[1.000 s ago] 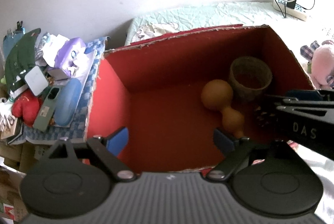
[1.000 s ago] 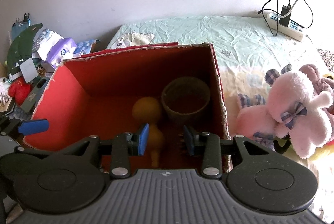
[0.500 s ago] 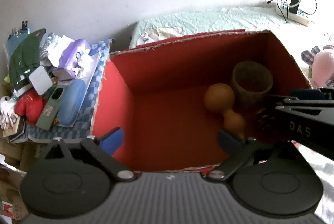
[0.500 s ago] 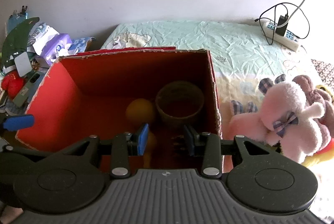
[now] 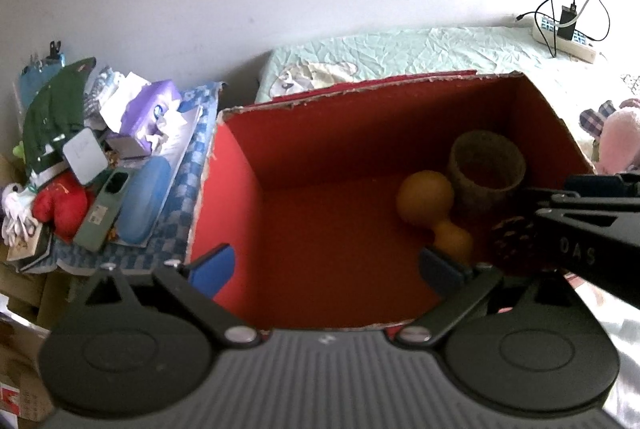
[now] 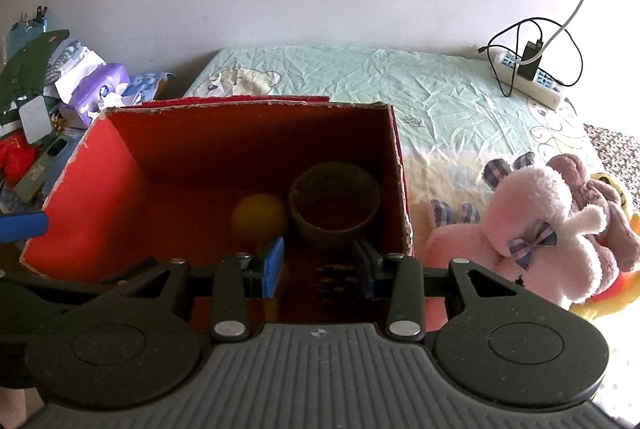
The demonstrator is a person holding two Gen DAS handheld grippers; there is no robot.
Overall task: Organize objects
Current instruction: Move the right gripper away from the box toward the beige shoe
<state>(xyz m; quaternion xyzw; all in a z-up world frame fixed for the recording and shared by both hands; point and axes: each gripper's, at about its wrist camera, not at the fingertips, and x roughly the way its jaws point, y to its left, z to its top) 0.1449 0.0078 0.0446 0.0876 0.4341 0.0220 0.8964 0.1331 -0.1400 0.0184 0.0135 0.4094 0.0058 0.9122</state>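
Left gripper [image 5: 326, 267] wide open, empty | right gripper [image 6: 318, 267] parted above pine cone [image 6: 334, 275], nothing held | you risk clipping pot [image 6: 334, 207] at 12 o'clock, gourd [image 6: 258, 215] at 10 o'clock in red box [image 6: 96, 189].

Both wrist cameras look down from close above into the red box [image 5: 280, 213], left view from its near-left, right view [image 6: 132, 165] from its near-right

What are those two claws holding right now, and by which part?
Nothing. The left gripper and the right gripper are both open; the pine cone lies loose in the red box.
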